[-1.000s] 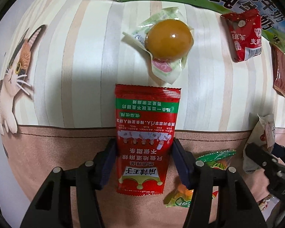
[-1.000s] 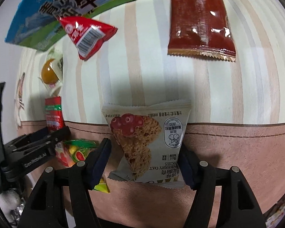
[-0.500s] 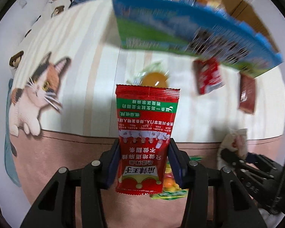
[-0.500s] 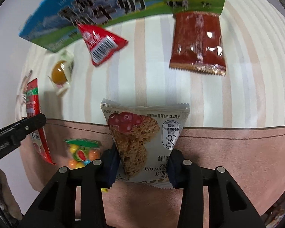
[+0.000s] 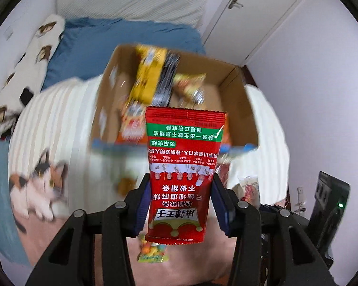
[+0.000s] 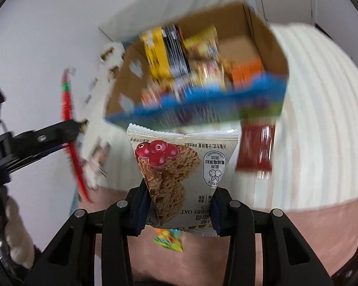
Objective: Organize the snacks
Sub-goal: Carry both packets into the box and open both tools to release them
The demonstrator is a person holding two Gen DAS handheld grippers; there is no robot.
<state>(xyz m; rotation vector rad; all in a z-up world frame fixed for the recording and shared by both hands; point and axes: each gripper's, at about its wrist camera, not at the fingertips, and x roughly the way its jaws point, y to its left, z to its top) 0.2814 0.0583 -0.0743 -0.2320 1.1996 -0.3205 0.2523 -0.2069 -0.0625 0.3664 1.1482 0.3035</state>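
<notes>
My left gripper (image 5: 181, 205) clamps one red spicy-strip packet (image 5: 185, 166) and my right gripper (image 6: 180, 207) one cranberry oat cookie packet (image 6: 179, 174), both held in front of one open cardboard box (image 5: 236, 100) of snacks.

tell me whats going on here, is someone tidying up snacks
Yes. A person holds a gripper in each hand, and each has a snack pinched between its jaws. The left gripper holds a red packet; the right gripper holds an oat cookie packet. Both packets are up off the bed, in front of an open cardboard box that already has snacks inside. A small candy bag and a dark red packet lie on the blanket.
</notes>
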